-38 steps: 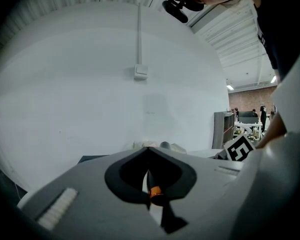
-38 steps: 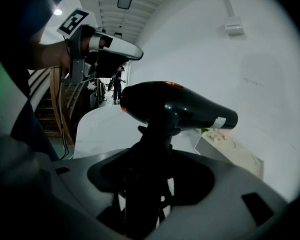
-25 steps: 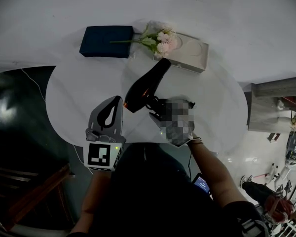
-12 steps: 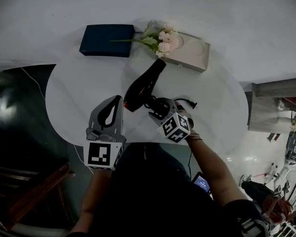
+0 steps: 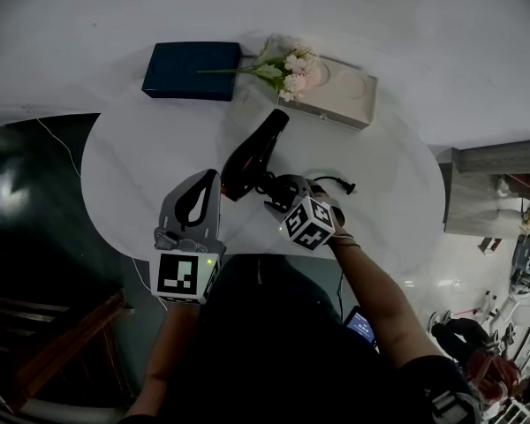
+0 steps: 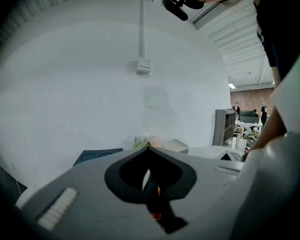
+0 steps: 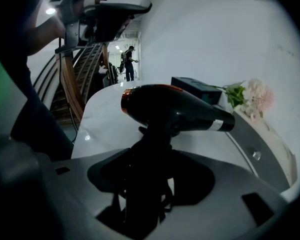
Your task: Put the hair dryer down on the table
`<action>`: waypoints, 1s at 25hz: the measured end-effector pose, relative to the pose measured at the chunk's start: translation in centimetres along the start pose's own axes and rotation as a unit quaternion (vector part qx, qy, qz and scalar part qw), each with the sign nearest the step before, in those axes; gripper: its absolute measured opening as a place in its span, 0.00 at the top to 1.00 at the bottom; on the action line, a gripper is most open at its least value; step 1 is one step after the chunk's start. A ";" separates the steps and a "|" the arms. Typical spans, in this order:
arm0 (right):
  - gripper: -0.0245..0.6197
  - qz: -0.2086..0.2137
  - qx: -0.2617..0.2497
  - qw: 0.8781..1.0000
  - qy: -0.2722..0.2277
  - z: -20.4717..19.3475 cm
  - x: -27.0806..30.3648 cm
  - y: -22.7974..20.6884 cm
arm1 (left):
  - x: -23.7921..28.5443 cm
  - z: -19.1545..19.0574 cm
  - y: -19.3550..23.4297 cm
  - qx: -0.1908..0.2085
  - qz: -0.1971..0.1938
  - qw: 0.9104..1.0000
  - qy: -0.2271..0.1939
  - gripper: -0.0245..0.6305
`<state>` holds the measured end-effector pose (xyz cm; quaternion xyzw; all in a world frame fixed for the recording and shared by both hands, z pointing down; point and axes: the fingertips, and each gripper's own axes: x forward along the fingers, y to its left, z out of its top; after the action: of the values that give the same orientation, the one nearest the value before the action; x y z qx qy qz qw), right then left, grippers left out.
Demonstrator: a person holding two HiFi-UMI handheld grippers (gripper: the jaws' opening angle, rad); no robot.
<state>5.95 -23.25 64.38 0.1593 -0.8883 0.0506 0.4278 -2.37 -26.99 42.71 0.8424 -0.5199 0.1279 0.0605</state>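
A black hair dryer with an orange-rimmed rear end hangs slanted over the round white table, its nozzle pointing at the flowers. My right gripper is shut on its handle; in the right gripper view the handle runs down between the jaws and the barrel lies across above them. Whether the dryer touches the tabletop I cannot tell. The dryer's black cord trails to the right. My left gripper hovers at the table's near left, shut and empty, its jaw tips meeting.
At the table's far side lie a dark blue box, a pink and white flower bunch and a pale flat box. A dark floor and a wooden chair are left of the table. A grey cabinet stands at the right.
My right gripper has sunk and tipped further down with the hair dryer, bringing the dryer lower over the table; its marker cube now faces the head camera. The left gripper stayed put.
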 end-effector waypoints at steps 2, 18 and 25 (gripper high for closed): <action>0.56 0.005 -0.005 1.000 0.010 -0.2 0.3 0.2 | 0.0 0.0 0.0 -0.001 0.001 1.000 0.000 0.94; 0.51 -0.065 -0.027 0.997 0.026 0.6 -0.6 -0.4 | 0.3 0.1 -0.4 -0.003 -0.014 1.000 -0.005 0.94; 0.70 -0.192 0.080 0.973 -0.099 6.3 -9.3 -4.0 | 0.5 1.3 -1.6 -0.002 -0.041 0.999 -0.029 0.94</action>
<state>8.03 -26.17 53.03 0.3644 -0.8724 0.0222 0.3251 -0.51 -26.98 41.66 0.8664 -0.4865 0.0995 0.0527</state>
